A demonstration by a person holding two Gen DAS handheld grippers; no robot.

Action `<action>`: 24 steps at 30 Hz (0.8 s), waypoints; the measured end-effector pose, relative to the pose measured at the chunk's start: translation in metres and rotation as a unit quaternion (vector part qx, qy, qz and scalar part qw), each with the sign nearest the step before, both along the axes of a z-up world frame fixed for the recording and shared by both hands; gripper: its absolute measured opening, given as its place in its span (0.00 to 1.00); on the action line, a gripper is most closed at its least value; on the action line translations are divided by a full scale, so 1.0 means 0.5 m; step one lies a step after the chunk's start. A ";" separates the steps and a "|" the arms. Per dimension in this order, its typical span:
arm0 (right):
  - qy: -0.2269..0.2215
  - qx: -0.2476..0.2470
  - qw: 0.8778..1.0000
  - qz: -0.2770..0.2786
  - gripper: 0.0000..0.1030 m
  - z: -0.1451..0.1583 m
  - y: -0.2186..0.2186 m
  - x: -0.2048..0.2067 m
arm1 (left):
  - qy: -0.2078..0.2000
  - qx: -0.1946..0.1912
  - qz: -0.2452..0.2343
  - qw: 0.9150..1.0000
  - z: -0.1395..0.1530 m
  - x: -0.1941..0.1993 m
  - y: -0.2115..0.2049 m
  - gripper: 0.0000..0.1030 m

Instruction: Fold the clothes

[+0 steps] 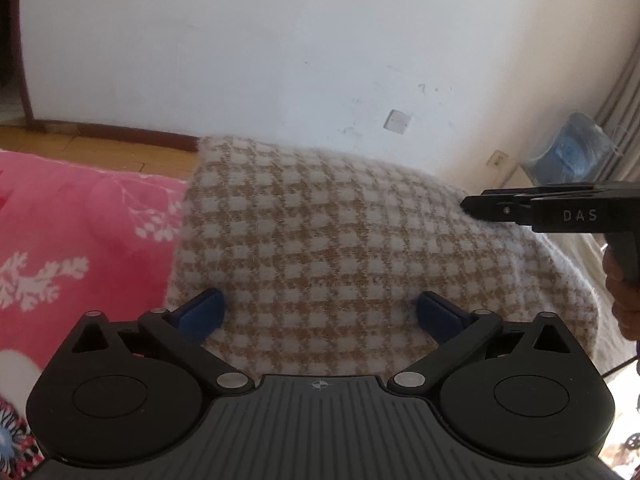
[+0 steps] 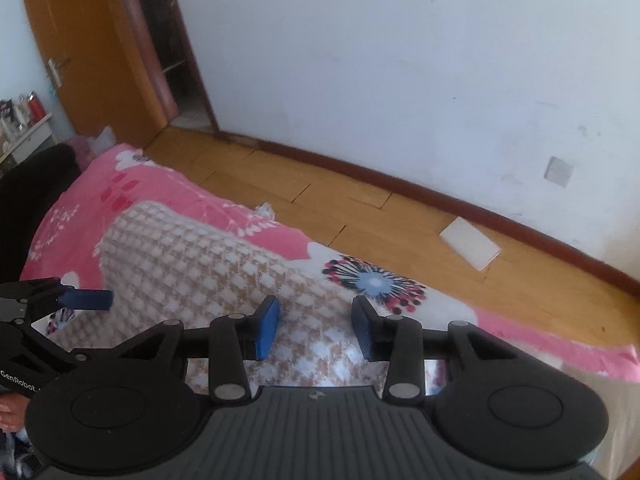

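Note:
A beige-and-white checked knit garment (image 1: pixel 320 240) lies in a folded heap on the pink flowered bed sheet (image 1: pixel 60 240). My left gripper (image 1: pixel 320 314) hovers over its near part with the blue pads (image 1: pixel 204 314) spread wide and only cloth below them. In the right wrist view the same garment (image 2: pixel 180 264) stretches away to the left. There my right gripper (image 2: pixel 316 328) stands over its near end, pads apart and not pressing on cloth. The right gripper (image 1: pixel 480 206) also reaches in from the right edge over the garment's far side. The left gripper's blue pad (image 2: pixel 88 300) shows at the left.
Beyond the bed sheet (image 2: pixel 256 232) runs a wooden floor (image 2: pixel 360 216) with a white sheet of paper (image 2: pixel 470 248) on it, then a white wall and an open door (image 2: pixel 100 52). A dark heap (image 2: pixel 32 200) sits at the bed's far left. A blue bag (image 1: pixel 572 148) stands by the wall.

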State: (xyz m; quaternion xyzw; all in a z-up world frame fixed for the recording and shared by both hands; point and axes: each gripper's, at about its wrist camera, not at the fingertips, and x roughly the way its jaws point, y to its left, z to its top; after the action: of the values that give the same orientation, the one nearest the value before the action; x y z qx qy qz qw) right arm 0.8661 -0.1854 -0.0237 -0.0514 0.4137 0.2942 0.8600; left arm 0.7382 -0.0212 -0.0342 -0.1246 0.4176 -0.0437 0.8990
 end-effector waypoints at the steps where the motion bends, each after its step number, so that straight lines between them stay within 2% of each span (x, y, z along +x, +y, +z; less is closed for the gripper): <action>1: -0.003 0.004 1.000 -0.009 0.42 -0.011 0.001 0.004 | 0.002 -0.003 0.002 1.000 0.001 0.004 0.005 1.00; 3: -0.008 0.013 1.000 -0.027 0.42 -0.031 0.004 0.012 | 0.008 -0.012 0.010 1.000 0.016 0.010 0.019 0.98; 5: -0.006 0.034 0.999 -0.036 0.43 -0.027 -0.010 0.015 | 0.009 -0.020 0.016 1.000 0.035 0.011 0.034 0.95; 9: -0.005 0.087 0.995 -0.053 0.44 0.016 -0.076 0.005 | -0.050 -0.033 0.032 0.998 0.109 0.004 0.071 0.96; 13: -0.008 0.138 0.988 -0.072 0.42 0.068 -0.156 -0.006 | -0.070 -0.017 0.012 0.997 0.115 0.083 0.064 0.96; 15: -0.003 0.112 0.992 -0.064 0.39 0.056 -0.153 -0.007 | -0.060 0.003 -0.013 0.998 0.083 0.133 0.047 0.95; 17: 0.030 0.060 0.996 -0.059 0.35 0.017 -0.140 -0.010 | -0.034 0.017 -0.035 0.999 0.038 0.178 0.037 0.93; 18: 0.023 0.050 0.997 -0.059 0.35 0.010 -0.138 -0.018 | -0.030 0.032 -0.046 0.998 0.020 0.190 0.027 0.94; 20: 0.016 0.040 0.997 -0.058 0.35 0.005 -0.136 -0.030 | -0.029 0.057 -0.070 0.995 -0.006 0.206 0.005 0.95; 24: 0.024 0.041 0.996 -0.076 0.34 -0.023 -0.134 -0.029 | -0.009 0.049 -0.084 0.995 -0.026 0.230 0.000 0.95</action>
State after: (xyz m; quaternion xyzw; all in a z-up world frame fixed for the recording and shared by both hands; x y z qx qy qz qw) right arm 0.8514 -0.2522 -0.0354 0.0228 0.4247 0.2457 0.8711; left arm 0.8531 -0.0211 -0.0473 -0.0445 0.4204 -0.0993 0.9008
